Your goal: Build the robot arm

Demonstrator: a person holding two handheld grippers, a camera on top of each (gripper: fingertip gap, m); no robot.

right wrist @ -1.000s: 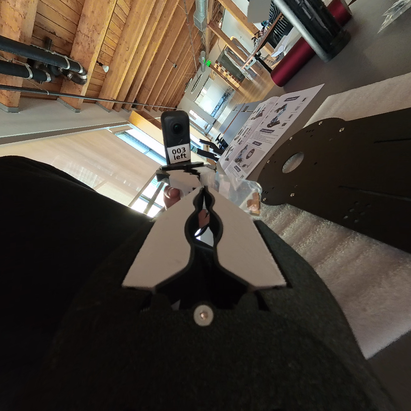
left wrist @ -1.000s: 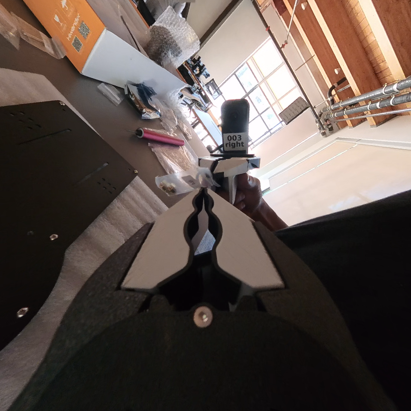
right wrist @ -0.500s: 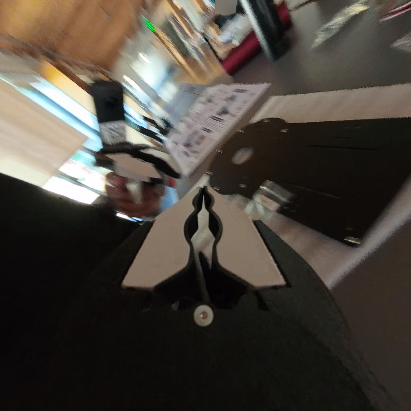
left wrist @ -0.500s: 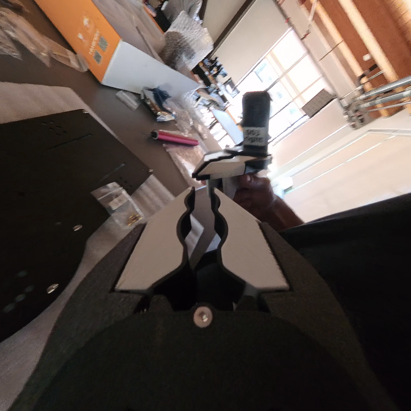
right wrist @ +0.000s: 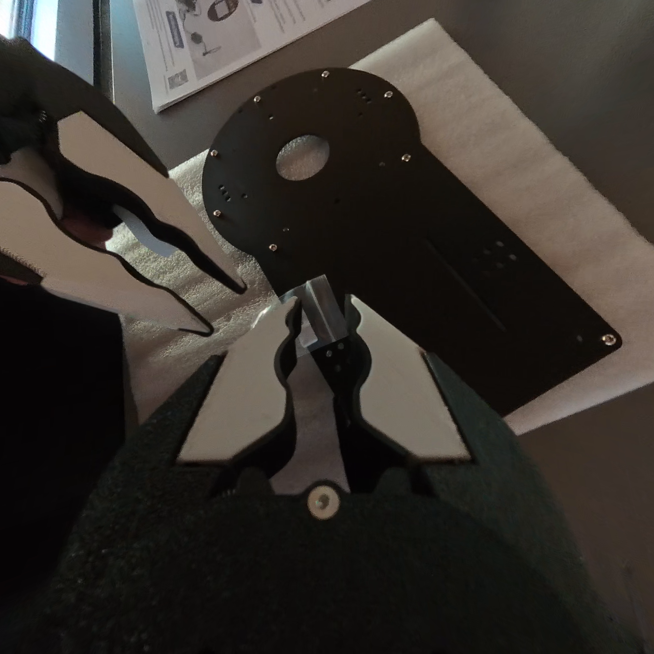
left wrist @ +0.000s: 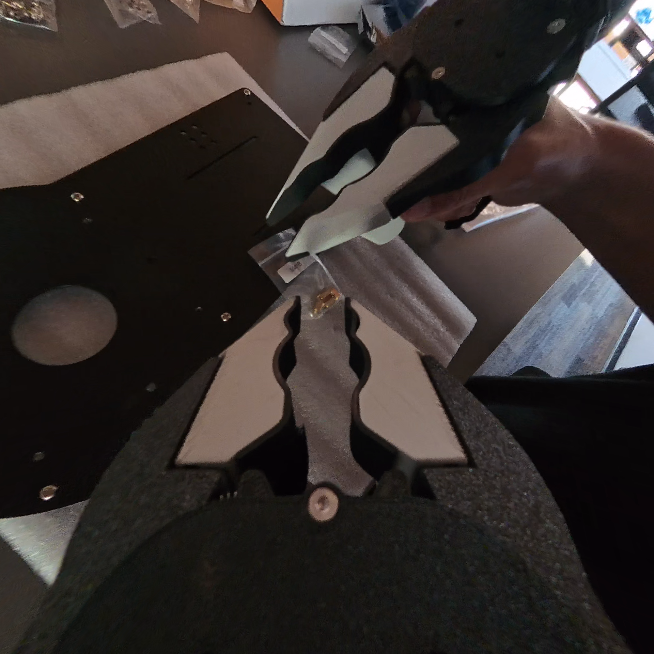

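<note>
A small clear plastic bag (left wrist: 300, 263) with brass parts (left wrist: 323, 300) lies at the edge of a black metal plate (left wrist: 141, 247) on a white foam sheet (left wrist: 88, 116). My left gripper (left wrist: 321, 302) is open, tilted down, with the brass parts just beyond its tips. My right gripper (left wrist: 281, 236) comes in from the upper right, open, its tips over the bag's far end. In the right wrist view the right gripper (right wrist: 322, 300) is open with the bag (right wrist: 323, 315) between its fingers, over the plate (right wrist: 389, 230). The left gripper (right wrist: 224, 309) shows at the left, open.
Several small bags of hardware (left wrist: 134, 10) and an orange and white box (left wrist: 311, 10) lie at the far side of the dark table. A printed sheet (right wrist: 212, 42) lies beyond the foam sheet (right wrist: 495, 159). The table edge and floor (left wrist: 566, 318) show on the right.
Both grippers held the bag in the air between them, shut. They have let it go, opened and tilted down; the bag now lies at the plate's edge.
</note>
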